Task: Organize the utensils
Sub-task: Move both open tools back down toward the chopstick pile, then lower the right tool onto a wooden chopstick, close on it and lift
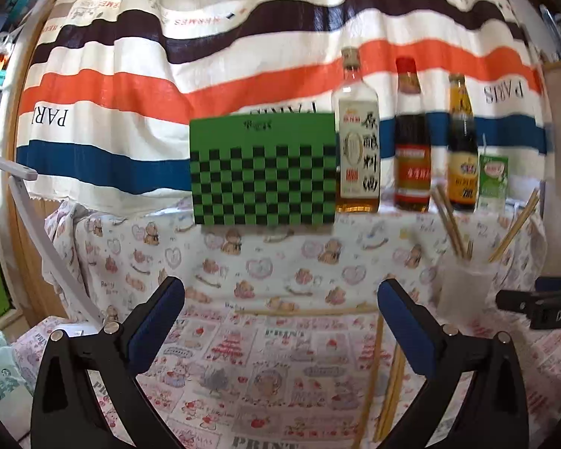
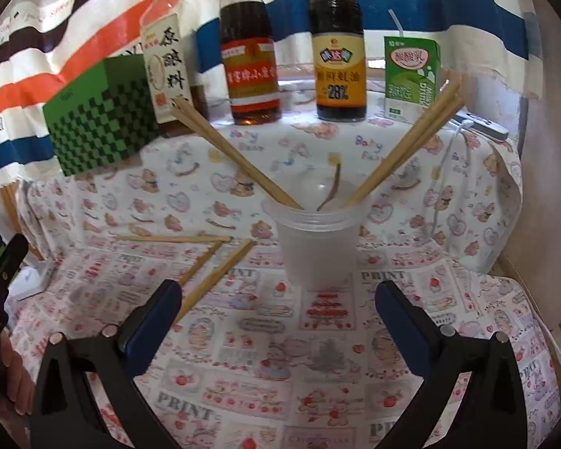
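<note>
A translucent plastic cup stands on the patterned tablecloth and holds several wooden chopsticks that lean out to both sides. Three loose chopsticks lie on the cloth to the cup's left. My right gripper is open just in front of the cup, with nothing between its fingers. In the left wrist view the cup is at the right and loose chopsticks lie partly between the open fingers of my left gripper, which hangs above the cloth. The right gripper's body shows at the right edge.
Along the back stand a green checkered box, three sauce bottles and a green drink carton. A striped cloth hangs behind. A white cable and power strip lie at the back right. A hand shows at the left edge.
</note>
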### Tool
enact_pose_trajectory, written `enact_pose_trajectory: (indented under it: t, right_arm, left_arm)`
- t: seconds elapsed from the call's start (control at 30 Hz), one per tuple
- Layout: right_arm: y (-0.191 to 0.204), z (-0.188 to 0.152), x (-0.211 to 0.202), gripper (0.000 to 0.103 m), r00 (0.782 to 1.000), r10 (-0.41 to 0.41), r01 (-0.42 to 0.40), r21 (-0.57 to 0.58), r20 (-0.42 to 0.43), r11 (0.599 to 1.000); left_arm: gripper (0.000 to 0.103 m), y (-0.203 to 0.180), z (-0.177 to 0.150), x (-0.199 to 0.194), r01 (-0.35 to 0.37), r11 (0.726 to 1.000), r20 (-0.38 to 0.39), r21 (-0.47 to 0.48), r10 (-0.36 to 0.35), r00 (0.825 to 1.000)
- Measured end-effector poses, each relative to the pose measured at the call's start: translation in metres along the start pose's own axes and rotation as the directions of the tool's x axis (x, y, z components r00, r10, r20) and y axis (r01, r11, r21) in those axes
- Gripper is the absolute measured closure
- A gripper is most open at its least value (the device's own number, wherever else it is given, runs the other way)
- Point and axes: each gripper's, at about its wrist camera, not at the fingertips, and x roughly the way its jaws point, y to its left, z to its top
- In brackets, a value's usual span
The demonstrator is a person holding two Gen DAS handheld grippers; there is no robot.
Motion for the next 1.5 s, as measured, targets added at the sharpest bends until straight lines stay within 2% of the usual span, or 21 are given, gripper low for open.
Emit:
enact_pose_trajectory:
  t: [0.03,0.07,0.1,0.17,0.33,0.43,0.53,0.6,0.7,0.77,1.0,1.07,1.1,1.17,1.37,1.5]
  right_arm:
    - [0.001,-0.001,0.003,0.0,1.0,-0.001,0.001,0.004,-0.01,1.0]
    - [0.0,-0.002,0.007,0.0,1.0,-0.003,0.003,0.006,-0.024,1.0]
    - [0.0,-0.003,0.009,0.0,0.999,-0.003,0.003,0.005,-0.035,1.0]
    - [0.003,-0.005,0.012,0.0,0.999,-0.01,0.009,-0.003,-0.046,1.0]
    - [0.005,-0.007,0.017,0.0,0.997,0.01,-0.01,-0.006,-0.078,1.0]
    - [0.01,-0.013,0.025,0.0,0.992,0.037,-0.039,-0.017,-0.124,0.999]
    - [0.026,-0.021,0.035,0.0,0.981,0.041,-0.058,-0.083,-0.188,0.995]
    - [0.038,-0.025,0.036,0.0,0.981,0.032,-0.059,-0.141,-0.189,0.988]
    - [0.056,-0.034,0.036,0.0,0.977,0.043,-0.089,-0.213,-0.211,0.973]
    - [0.07,-0.041,0.038,0.0,0.971,0.035,-0.1,-0.274,-0.235,0.956]
    - [0.102,-0.038,0.045,0.0,0.967,-0.065,-0.039,-0.397,-0.245,0.917]
    - [0.103,-0.035,0.05,0.0,0.96,-0.042,-0.069,-0.38,-0.277,0.922]
    - [0.1,-0.034,0.057,0.0,0.949,-0.049,-0.069,-0.356,-0.312,0.932]
    - [0.097,-0.032,0.066,0.0,0.941,-0.051,-0.06,-0.314,-0.334,0.948]
    - [0.091,-0.021,0.076,0.0,0.931,-0.027,-0.051,-0.204,-0.363,0.978]
    - [0.099,-0.015,0.085,0.0,0.925,-0.051,-0.028,-0.202,-0.376,0.979]
  left_arm:
    - [0.001,-0.003,-0.004,0.003,-0.039,0.999,-0.005,0.017,0.039,0.999]
    - [0.001,-0.006,-0.006,0.008,-0.049,0.998,-0.034,0.034,0.05,0.998]
    - [0.001,-0.006,-0.008,0.011,-0.026,0.999,-0.059,0.029,0.027,0.998]
    - [0.001,-0.001,-0.008,0.011,0.0,1.0,-0.059,-0.008,-0.001,0.998]
    - [0.001,0.008,-0.011,0.02,-0.018,0.999,-0.103,-0.051,0.013,0.995]
    - [0.001,0.013,-0.011,0.017,-0.032,0.997,-0.095,-0.072,0.026,0.995]
    - [0.001,0.017,-0.011,0.017,-0.042,0.996,-0.099,-0.077,0.034,0.995]
    - [0.001,0.019,-0.011,0.021,-0.065,0.996,-0.111,-0.06,0.058,0.992]
    - [0.001,0.03,-0.012,0.027,-0.022,0.994,-0.147,-0.108,0.006,0.989]
    - [0.001,0.034,-0.013,0.026,-0.034,0.991,-0.148,-0.13,0.015,0.989]
    - [0.001,0.028,-0.013,0.023,-0.036,0.994,-0.136,-0.104,0.021,0.991]
    - [0.001,0.025,-0.013,0.023,-0.055,0.995,-0.134,-0.084,0.044,0.99]
    - [0.001,0.023,-0.013,0.023,-0.05,0.996,-0.131,-0.074,0.04,0.991]
    - [0.001,0.022,-0.012,0.022,-0.052,0.997,-0.124,-0.065,0.044,0.991]
    - [0.001,0.022,-0.012,0.022,-0.052,0.996,-0.125,-0.067,0.043,0.991]
    - [0.001,0.02,-0.013,0.022,-0.069,0.995,-0.128,-0.065,0.06,0.99]
